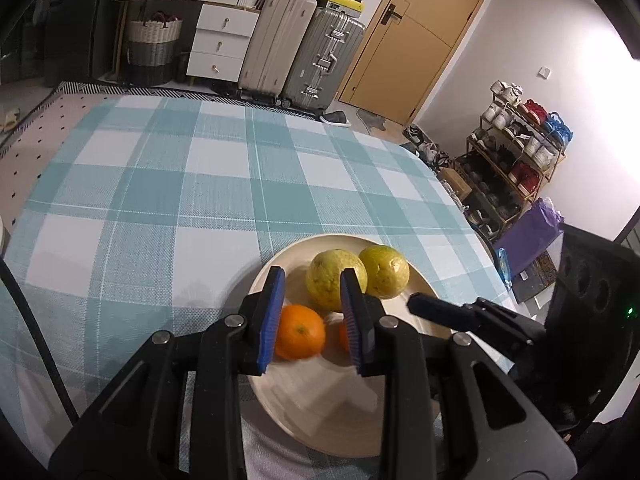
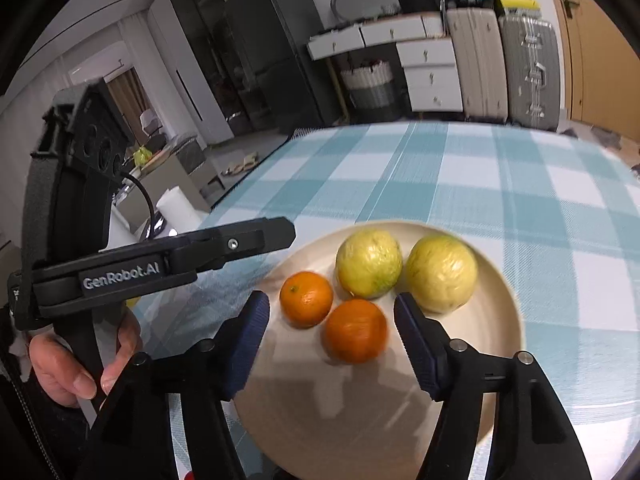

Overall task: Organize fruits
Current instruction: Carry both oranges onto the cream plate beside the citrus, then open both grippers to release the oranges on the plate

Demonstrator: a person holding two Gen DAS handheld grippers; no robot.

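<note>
I've got one cream plate on the checked tabletop, w/ four fruits in it: two yellow-green guavas side by side at the far half, touching, and two oranges nearer me. The left orange sits just beside the near orange (that one's blurred in the right wrist view). My right claw stands open over the plate, near orange between its blue pads but pads off it, nothing gripped. My left claw is nearly shut and empty; in its own view the left orange shows below between the fingers, not pinched. In the right wrist view a hand holds the left claw's handle at the plate's left edge. Suitcases and white drawers stand well beyond the tabletop.
</note>
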